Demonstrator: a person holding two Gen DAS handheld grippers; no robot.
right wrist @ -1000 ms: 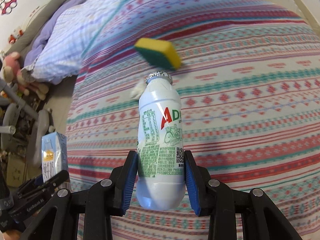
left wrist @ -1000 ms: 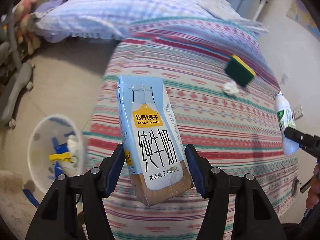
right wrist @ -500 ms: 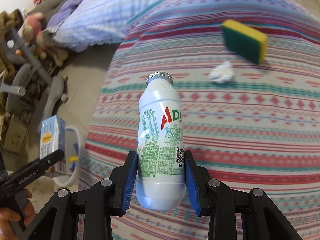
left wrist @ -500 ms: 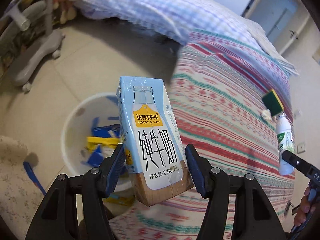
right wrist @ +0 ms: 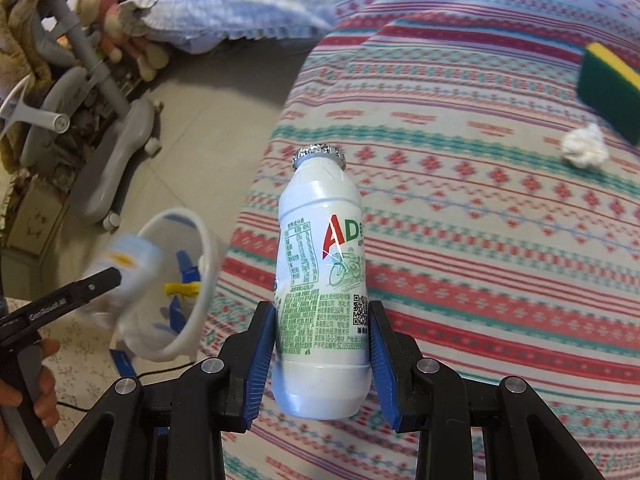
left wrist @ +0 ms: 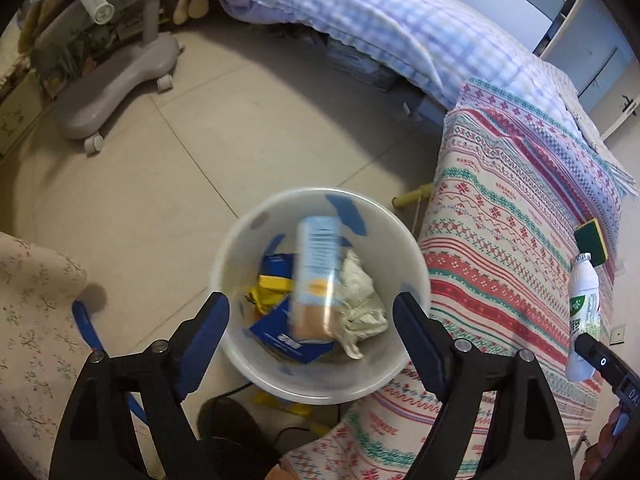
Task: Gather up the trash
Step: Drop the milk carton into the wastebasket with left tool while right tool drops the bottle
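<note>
My left gripper [left wrist: 310, 328] hangs over the white bin [left wrist: 240, 240], its jaws opening with nothing touching the pads. The blue milk carton [left wrist: 318, 276] is blurred, falling free into the bin among wrappers and crumpled paper. In the right wrist view the carton [right wrist: 128, 260] blurs at the bin's [right wrist: 200, 248] rim. My right gripper [right wrist: 322, 336] is shut on a white AD milk bottle [right wrist: 322, 264], held upright over the striped bedspread [right wrist: 480, 240]. The bottle [left wrist: 582, 316] also shows at the right of the left wrist view.
A green and yellow sponge [right wrist: 608, 92] and a crumpled white tissue [right wrist: 584, 146] lie on the bed. A grey wheeled chair base [left wrist: 116, 80] stands on the tiled floor beyond the bin. A floral cushion [left wrist: 32, 320] lies at the left.
The left gripper moved from above the bed to over the bin, opened, and let go of the carton. The right gripper carried the bottle toward the bed's edge, nearer the bin.
</note>
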